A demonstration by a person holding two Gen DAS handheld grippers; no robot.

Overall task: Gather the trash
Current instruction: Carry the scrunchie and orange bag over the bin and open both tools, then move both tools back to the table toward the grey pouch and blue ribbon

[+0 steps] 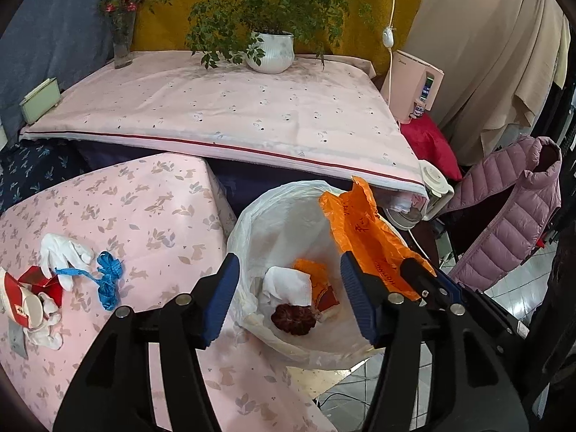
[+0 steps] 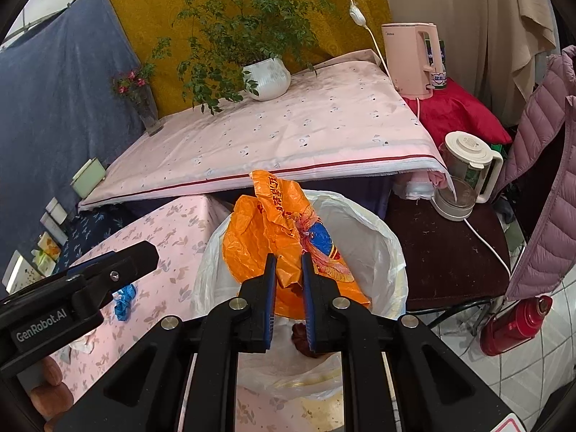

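Observation:
A trash bin lined with a white bag [image 1: 252, 223] [image 2: 388, 241] stands by the low pink table. Inside lie a white tissue [image 1: 288, 284], an orange wrapper [image 1: 320, 280] and a dark red scrap [image 1: 293, 318]. My left gripper [image 1: 289, 277] is open and empty above the bin. My right gripper [image 2: 289, 266] is shut on an orange plastic bag [image 2: 266, 223] [image 1: 360, 223] and holds it over the bin. On the low table lie a white glove [image 1: 59, 252], a blue ribbon [image 1: 106, 277] and a red and white carton [image 1: 21, 302].
A higher pink-clothed table [image 1: 223, 108] behind holds a potted plant [image 1: 270, 50], a flower vase [image 1: 122, 39] and a green box [image 1: 39, 99]. A pink kettle [image 2: 414, 61], a white jug [image 2: 468, 165], a purple jacket [image 1: 511, 208] and a red flask [image 2: 514, 324] are at the right.

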